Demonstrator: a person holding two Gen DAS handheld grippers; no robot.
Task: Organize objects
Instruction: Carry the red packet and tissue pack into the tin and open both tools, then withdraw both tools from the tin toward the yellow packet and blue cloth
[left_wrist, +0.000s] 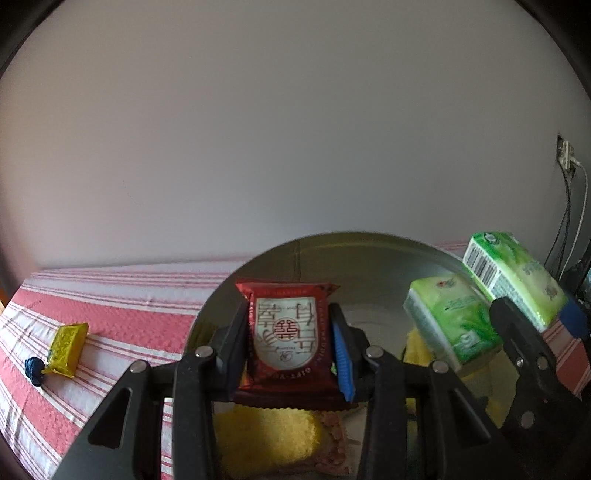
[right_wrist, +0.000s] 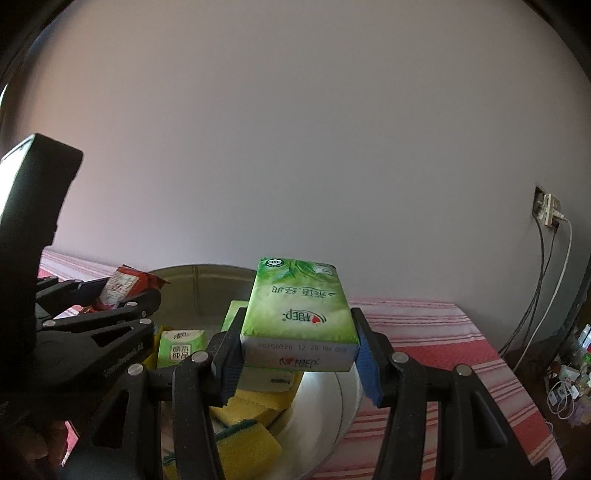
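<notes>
While both grippers hang over the metal bowl (right_wrist: 332, 398), each one is clenched on a load: the left gripper (left_wrist: 291, 343) pinches a red packet (left_wrist: 286, 332) by its side edges, and the right gripper (right_wrist: 299, 347) clamps a green tissue pack (right_wrist: 297, 314) across its width. The bowl already holds yellow sponges (right_wrist: 243, 435) and more tissue packs (right_wrist: 181, 347), so these two items look bound for the same place.

The risks, as I judge them, come from crowding. The two grippers are near each other above the rim, and lowering both at once could knock one against the other and shake a load loose. The packet is thin and slick; a slight twist could let it slide out of the jaws early and land outside the bowl. The tissue pack is soft, so it may bounce off the heap of sponges and tip over the rim.

A yellow block (left_wrist: 66, 347) and a small dark blue thing (left_wrist: 34, 367) lie on the striped cloth (left_wrist: 122, 317), well apart from the bowl, not yet collected.
</notes>
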